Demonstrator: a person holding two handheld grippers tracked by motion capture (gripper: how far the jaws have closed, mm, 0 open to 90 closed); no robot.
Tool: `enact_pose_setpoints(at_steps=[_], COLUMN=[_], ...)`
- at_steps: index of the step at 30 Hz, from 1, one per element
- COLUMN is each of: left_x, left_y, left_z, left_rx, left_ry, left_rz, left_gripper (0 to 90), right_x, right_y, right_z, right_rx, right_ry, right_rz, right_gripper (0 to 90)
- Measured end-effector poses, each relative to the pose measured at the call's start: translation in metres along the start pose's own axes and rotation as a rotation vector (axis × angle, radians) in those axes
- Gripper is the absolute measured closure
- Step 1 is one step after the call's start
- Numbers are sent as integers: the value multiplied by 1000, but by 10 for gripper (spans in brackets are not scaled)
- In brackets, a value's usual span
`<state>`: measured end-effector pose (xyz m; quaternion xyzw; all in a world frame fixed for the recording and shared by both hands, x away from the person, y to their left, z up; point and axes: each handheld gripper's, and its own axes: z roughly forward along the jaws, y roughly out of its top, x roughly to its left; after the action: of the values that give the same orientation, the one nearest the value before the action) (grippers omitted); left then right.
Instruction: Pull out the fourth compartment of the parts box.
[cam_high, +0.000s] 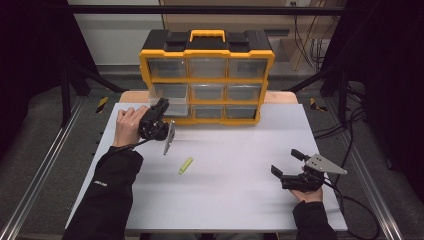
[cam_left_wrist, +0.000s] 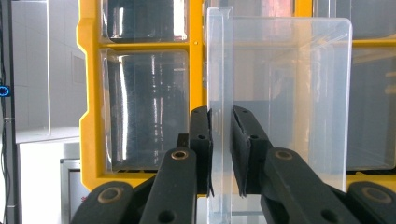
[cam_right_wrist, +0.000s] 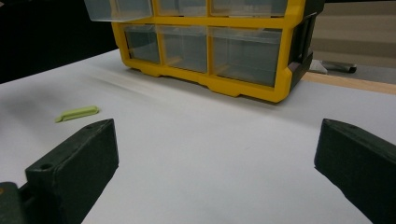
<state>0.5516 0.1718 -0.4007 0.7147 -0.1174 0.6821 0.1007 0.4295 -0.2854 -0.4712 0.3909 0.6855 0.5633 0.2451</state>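
We see the left gripper (cam_high: 161, 106) raised at the front of the yellow organiser (cam_high: 206, 80), at its left column. Its jaws are narrow and clamped on the front wall of a clear drawer (cam_left_wrist: 280, 93). In the left gripper view both pads press on the thin upright plastic wall, one from each side. That camera is turned on its side, so the drawer's front stands vertical there.

In the high view the clear drawer (cam_high: 170, 102) sits at the left end of the organiser's lower rows and stands proud of the yellow frame. In the right gripper view it juts out past the frame at the upper left (cam_right_wrist: 119, 9). Whether it belongs to the middle or the bottom row we cannot tell for certain, as the hand covers part of it.

The right gripper (cam_high: 287, 165) rests low over the right side of the white worktop (cam_high: 235, 200), well apart from the organiser. Its jaws stand wide with nothing between them; bare worktop shows in the gap.

A small pale green piece (cam_high: 185, 165) lies flat on the worktop between the two grippers, nearer the left one. In the right gripper view it lies to the left (cam_right_wrist: 77, 113), beyond the left jaw.
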Motion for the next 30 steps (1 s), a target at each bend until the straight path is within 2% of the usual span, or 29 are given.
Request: enact_pose_setpoints(at_steps=[30], left_x=[-1], left_y=[0], left_z=[-11], left_rx=[-18], left_ry=[13], left_rz=[1], left_gripper=[791], right_x=[0], right_y=[0], right_z=[0], right_rx=[3], right_ry=[-1], right_rz=[0], right_gripper=[3])
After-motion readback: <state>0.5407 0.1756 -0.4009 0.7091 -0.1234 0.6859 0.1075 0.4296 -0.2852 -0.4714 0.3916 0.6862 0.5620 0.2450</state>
